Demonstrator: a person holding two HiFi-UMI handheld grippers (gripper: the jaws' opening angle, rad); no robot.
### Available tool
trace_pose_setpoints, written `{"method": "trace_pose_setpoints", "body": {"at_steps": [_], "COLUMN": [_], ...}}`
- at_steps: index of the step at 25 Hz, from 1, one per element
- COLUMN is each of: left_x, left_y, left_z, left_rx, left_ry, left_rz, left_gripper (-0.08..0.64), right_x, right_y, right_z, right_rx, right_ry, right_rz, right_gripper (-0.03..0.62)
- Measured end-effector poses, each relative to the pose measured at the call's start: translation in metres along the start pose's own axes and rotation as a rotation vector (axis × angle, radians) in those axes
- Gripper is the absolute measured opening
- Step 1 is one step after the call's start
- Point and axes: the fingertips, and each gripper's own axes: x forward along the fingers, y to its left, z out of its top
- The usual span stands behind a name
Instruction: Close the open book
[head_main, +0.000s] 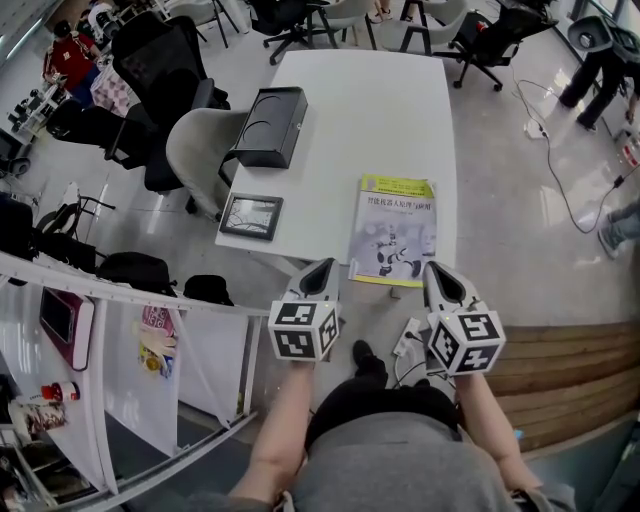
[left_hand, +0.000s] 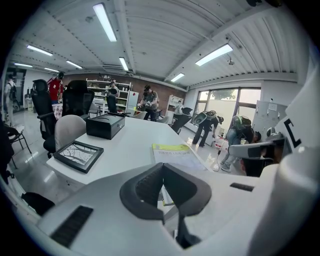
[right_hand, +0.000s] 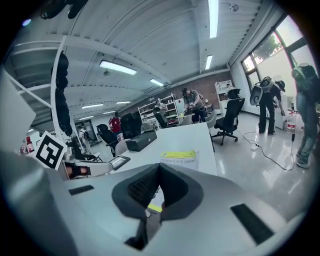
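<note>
White plastic up close: the left hand-held gripper (head_main: 322, 268) has its jaws pressed together on nothing, and its own view shows dark ribbed pads meeting tip to tip. The right hand-held gripper (head_main: 436, 268) reads the same, pinched closed and empty. Both hover just short of the near edge of the tabletop (head_main: 350, 110), each with a cube of black-and-white square markers behind it.

Dead ahead between them, at twelve o'clock, is the book (head_main: 393, 230). It lies flat and cover up, so to my eye it's already closed. It sits at the near right corner of the tabletop, with its near edge at the lip or a touch over it; I can't call which. It looks like a paperback: light, with a bendy cover, probably glossy and slick under hard pads. Pinching would be awkward, so I'd press flat on the cover, or nip the free long edge at three o'clock rather than the spine side.

For writing, there's a yellow-green band across the top, then a title in dark Chinese characters too small to read off, over a picture of a white robot figure.

Further out at ten o'clock lies a black-framed panel (head_main: 251, 216). Beyond it at eleven is a black box (head_main: 268, 125), with no lettering I can make out
</note>
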Motion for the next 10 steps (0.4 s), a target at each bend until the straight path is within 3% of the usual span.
{"method": "trace_pose_setpoints", "body": {"at_steps": [10], "left_x": [-0.0014], "left_y": [0.0059], "left_z": [-0.0016], "left_rx": [-0.011], "left_ry": [-0.002], "left_rz": [0.018], "left_gripper": [0.006], "right_x": [0.0006], "right_y": [0.0022], "right_z": [-0.0029], "right_rx": [-0.004], "right_ry": [0.002], "right_rz": [0.005], "right_gripper": [0.003]}}
